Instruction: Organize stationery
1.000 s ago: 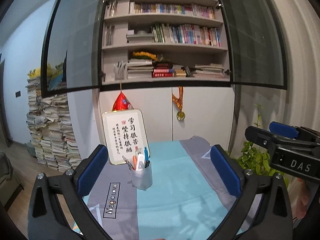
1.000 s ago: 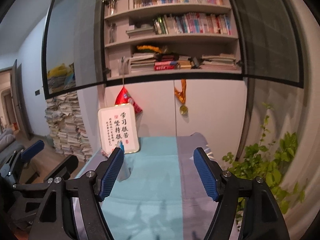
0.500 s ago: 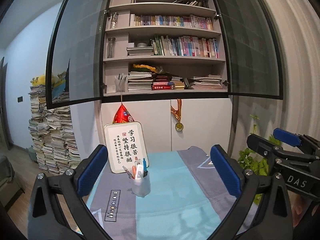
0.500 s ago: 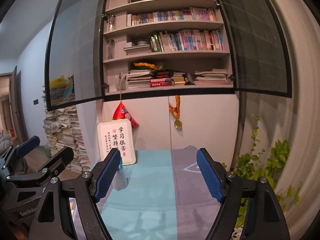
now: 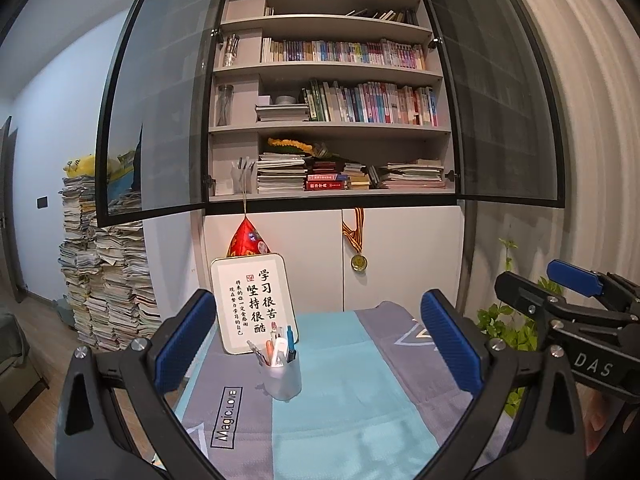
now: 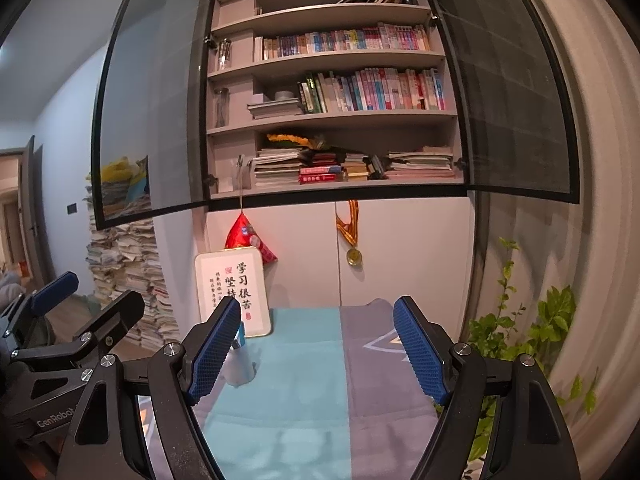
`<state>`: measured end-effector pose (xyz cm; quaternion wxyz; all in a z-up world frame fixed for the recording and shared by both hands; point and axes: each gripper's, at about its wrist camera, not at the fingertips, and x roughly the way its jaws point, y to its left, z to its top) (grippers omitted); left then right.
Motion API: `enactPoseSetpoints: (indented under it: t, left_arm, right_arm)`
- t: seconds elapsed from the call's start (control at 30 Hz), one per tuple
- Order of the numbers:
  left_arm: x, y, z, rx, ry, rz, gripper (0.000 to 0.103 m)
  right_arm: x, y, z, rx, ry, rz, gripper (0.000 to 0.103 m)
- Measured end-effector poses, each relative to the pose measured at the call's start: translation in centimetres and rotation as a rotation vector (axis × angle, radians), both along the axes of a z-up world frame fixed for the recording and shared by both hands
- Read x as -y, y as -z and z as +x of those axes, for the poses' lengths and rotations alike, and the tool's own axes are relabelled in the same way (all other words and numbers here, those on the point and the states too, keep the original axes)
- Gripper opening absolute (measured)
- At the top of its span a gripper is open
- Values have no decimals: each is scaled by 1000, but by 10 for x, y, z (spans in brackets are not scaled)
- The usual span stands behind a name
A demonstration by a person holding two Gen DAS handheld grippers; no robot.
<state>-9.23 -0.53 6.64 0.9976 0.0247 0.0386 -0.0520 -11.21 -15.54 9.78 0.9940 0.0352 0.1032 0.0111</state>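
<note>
Left hand-held gripper point(image 5: 320, 340): spread wide, empty, drawn back and slightly higher than a second ago. Pen cup point(image 5: 284, 378): upright on the tabletop point(image 5: 344, 380) cloth in front of the calligraphy sign point(image 5: 252, 304), pens point(image 5: 276, 348) standing in it, untouched. Right hand-held gripper point(image 6: 316, 344): spread too, a little wider than a second ago, nothing between the pads, also pulled back. No loose stationery visible on the cloth; likely the tidying is finished. From the right wrist view, pen cup mostly hidden behind the left pad; near tabletop edge cut off.
</note>
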Motion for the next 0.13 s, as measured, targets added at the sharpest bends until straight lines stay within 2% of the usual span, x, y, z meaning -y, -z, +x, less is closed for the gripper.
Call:
enactPoseSetpoints:
  t: [0.13]
  left_arm:
    - [0, 0, 0, -2, 2, 0, 102]
  right_arm:
    - [-1, 0, 1, -4, 1, 0, 80]
